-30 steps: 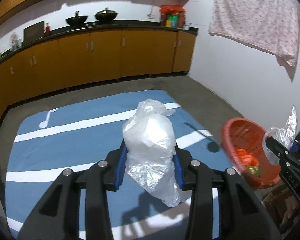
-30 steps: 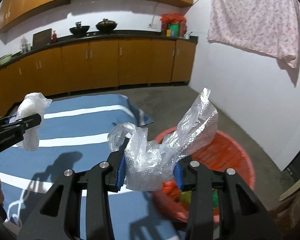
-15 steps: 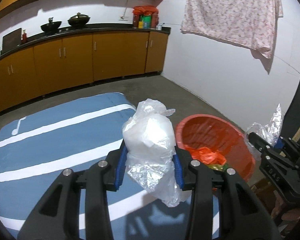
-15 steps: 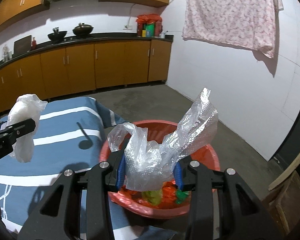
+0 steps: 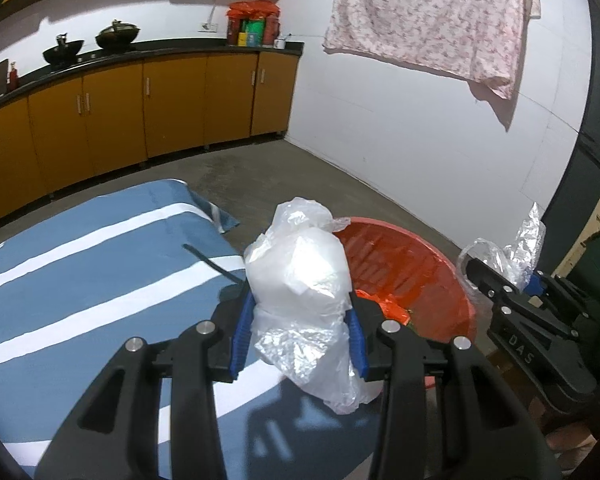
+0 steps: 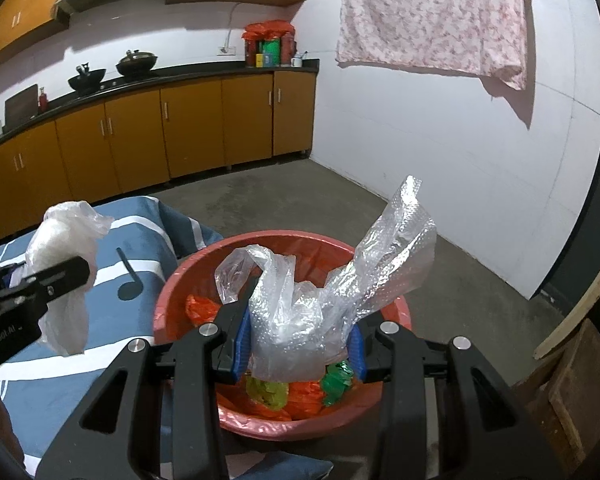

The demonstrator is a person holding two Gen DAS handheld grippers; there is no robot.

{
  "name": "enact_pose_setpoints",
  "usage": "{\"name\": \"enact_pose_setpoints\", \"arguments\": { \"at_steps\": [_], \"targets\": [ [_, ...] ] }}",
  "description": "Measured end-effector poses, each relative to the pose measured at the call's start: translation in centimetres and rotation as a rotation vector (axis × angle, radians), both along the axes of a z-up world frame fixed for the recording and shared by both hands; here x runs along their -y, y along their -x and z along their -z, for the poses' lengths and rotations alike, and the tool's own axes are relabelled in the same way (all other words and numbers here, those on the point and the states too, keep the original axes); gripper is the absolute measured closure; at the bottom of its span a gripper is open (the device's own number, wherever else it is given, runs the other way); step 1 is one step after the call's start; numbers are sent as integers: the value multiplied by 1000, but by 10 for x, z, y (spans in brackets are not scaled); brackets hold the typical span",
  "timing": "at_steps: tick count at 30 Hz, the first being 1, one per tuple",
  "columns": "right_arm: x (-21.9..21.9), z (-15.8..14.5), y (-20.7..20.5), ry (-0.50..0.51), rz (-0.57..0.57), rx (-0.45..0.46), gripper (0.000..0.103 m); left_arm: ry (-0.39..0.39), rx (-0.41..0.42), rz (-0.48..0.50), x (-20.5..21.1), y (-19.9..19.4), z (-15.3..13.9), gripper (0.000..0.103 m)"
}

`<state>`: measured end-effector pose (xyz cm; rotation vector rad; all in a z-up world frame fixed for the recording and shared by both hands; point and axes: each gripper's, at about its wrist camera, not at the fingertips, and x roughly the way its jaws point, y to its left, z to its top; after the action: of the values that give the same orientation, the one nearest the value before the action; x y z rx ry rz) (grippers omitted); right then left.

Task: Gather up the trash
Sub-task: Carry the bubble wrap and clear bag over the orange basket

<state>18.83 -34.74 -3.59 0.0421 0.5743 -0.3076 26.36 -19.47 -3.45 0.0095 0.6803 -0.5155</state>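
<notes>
Over the red basin (image 6: pixel 188 280) of coloured wrappers beside the blue striped mat (image 5: pixel 80 280), the right gripper (image 6: pixel 298 340) clamps bubble wrap (image 6: pixel 380 264) while the left gripper (image 5: pixel 298 332), just beside its rim, clamps a white plastic bag (image 5: pixel 300 272).

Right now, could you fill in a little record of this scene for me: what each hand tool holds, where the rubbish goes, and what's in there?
Left gripper: shut on a white plastic bag
Right gripper: shut on crumpled bubble wrap
Bin: red basket on the floor beside a blue striped mat
Already in basket: orange, green and yellow wrappers
Right gripper's place: over the basket
</notes>
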Motion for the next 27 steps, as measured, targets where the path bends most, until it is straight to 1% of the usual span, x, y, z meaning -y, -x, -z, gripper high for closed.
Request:
{"name": "enact_pose_setpoints", "arguments": {
  "at_steps": [9,15,19,27],
  "targets": [
    [24,3,1,-48,44,12,64,6,-22,64,23,-8,11,63],
    [41,5,-3,-82,68,22,64,0,-36,101,48,-18,19,63],
    [47,5,-9,-110,70,31,64,-6,-48,120,56,-24,26,63],
    [53,7,-20,-132,52,48,64,-18,-69,155,74,-35,40,63]
  ]
}}
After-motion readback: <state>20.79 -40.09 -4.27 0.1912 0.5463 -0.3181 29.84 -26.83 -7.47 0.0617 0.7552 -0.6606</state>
